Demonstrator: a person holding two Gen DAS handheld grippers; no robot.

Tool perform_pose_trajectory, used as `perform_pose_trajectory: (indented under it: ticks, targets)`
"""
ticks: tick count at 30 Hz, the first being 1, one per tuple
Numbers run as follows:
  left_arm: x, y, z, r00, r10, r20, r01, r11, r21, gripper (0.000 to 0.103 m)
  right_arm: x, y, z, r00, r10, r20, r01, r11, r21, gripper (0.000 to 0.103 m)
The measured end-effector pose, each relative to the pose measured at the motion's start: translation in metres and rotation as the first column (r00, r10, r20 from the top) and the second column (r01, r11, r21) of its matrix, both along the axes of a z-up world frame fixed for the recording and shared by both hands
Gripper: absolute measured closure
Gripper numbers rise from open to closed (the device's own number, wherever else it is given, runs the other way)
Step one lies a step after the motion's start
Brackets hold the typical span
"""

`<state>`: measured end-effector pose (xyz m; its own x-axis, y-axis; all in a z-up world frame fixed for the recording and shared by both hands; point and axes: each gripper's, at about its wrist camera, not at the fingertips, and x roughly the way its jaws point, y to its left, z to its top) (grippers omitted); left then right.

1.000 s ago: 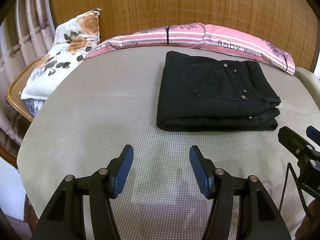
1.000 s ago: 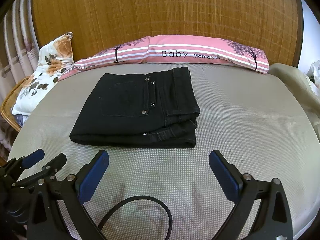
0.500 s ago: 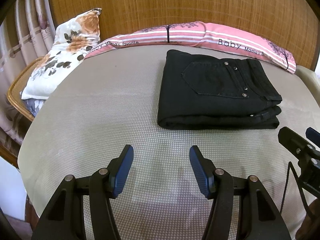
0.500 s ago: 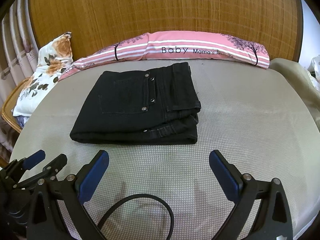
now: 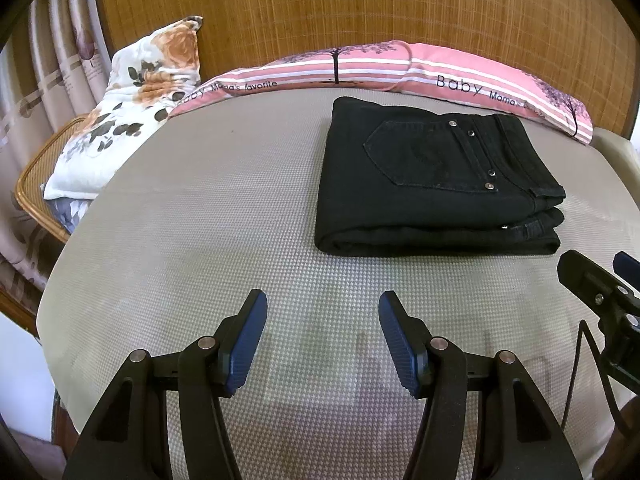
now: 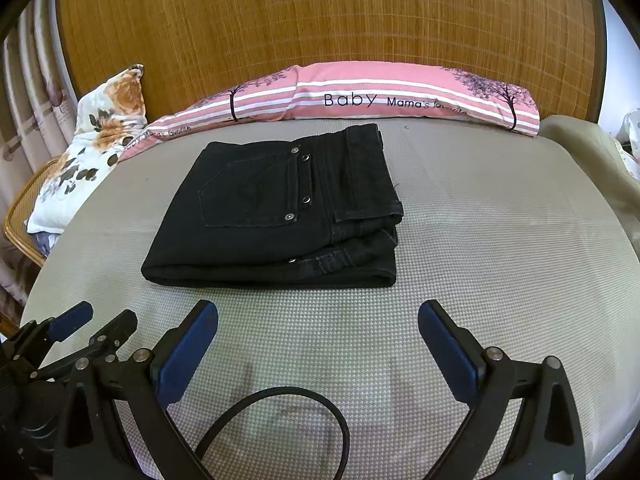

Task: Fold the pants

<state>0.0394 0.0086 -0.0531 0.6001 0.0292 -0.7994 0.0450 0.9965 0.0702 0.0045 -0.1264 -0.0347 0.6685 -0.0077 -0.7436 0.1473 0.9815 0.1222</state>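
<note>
Pants (image 5: 434, 184) lying folded mid-mattress (image 5: 200, 240), toward pillow edge. Left gripper (image 5: 320, 332), right gripper (image 6: 318, 344) hanging spread, empty, near front edge. Denim looking thick, soft, heavy; pinching stacked fold edge likely gripping best.

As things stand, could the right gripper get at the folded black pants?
Probably yes: the right gripper is open and empty, and only bare mat lies between it and the folded black pants.

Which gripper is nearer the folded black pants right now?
Right, slightly. The right gripper is open just short of the black pants' near edge, centred on them; the left gripper is open, short and left of them.
</note>
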Motion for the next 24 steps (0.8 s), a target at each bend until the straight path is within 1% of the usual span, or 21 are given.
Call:
perform_pose_trajectory:
  ticks: [16, 24]
  targets:
    - [-0.003, -0.004, 0.005, 1.0, -0.013, 0.011, 0.013, 1.0, 0.004, 0.044, -0.001, 0.002, 0.001, 1.0, 0.001, 0.003, -0.001, 1.0, -0.008, 0.004]
    - [-0.006, -0.002, 0.01, 1.0, -0.015, 0.02, 0.015, 1.0, -0.018, 0.044, -0.004, 0.002, 0.007, 1.0, -0.007, 0.012, 0.007, 1.0, -0.012, 0.004]
